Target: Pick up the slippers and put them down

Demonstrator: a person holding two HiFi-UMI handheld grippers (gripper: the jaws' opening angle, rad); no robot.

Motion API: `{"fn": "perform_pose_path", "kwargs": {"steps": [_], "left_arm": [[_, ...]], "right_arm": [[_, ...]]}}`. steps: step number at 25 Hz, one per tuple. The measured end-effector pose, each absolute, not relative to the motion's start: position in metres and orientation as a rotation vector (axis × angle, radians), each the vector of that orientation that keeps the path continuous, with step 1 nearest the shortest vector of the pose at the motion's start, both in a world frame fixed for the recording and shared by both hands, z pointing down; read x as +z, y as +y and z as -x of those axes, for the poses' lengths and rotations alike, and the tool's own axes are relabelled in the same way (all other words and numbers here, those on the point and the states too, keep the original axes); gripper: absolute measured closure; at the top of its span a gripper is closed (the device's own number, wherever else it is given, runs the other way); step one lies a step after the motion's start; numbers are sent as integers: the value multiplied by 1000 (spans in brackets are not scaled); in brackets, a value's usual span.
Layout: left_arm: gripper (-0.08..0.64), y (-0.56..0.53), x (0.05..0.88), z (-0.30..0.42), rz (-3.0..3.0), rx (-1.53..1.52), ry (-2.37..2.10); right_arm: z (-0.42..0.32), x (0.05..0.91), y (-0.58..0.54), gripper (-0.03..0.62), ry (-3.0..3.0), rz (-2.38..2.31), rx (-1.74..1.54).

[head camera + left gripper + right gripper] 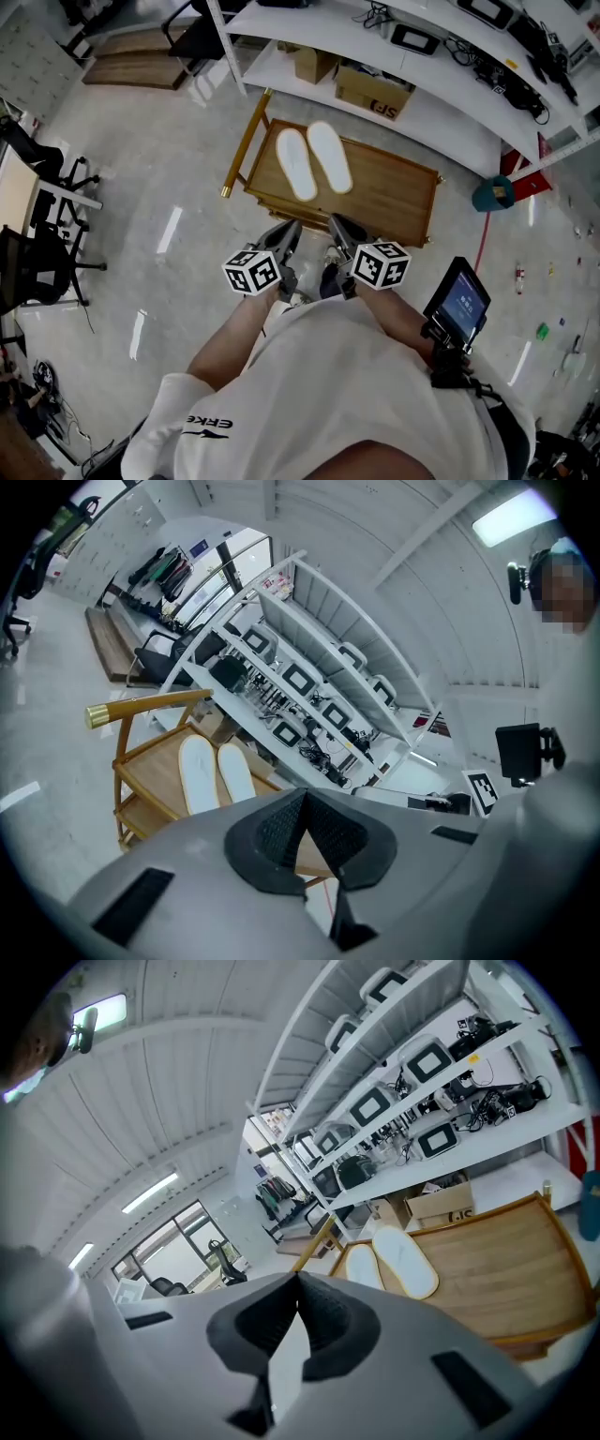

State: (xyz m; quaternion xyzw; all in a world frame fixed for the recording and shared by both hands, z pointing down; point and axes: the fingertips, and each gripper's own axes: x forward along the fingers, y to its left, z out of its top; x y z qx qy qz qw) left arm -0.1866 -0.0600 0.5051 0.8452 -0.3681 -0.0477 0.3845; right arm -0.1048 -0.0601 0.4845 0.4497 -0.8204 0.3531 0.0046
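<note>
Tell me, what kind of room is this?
Probably a tech lab or workshop office: long white shelves loaded with screened devices and tangled cables, cardboard boxes on the lower shelf, and office chairs off to the side.

You are holding your left gripper (289, 234) and your right gripper (339, 230) just beside each other out in front of your chest, a narrow gap showing between them. Both are pointing forward and dipping a little below level, their tips angling slightly toward each other. The marker cubes (253, 271) behind the jaws are facing up toward your head. Each gripper's jaws are meeting at the tips, pads pressing together and gripping nothing. Your left forearm (234, 333) and right forearm (405, 321) are reaching forward, bending at the elbows and converging toward the grippers
</note>
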Motion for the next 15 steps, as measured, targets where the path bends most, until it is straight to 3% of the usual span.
{"fn": "perform_pose_path", "kwargs": {"steps": [15], "left_arm": [[557, -19, 460, 165, -2226, -214, -892]], "right_arm": [[86, 433, -8, 586, -2675, -1404, 991]]}}
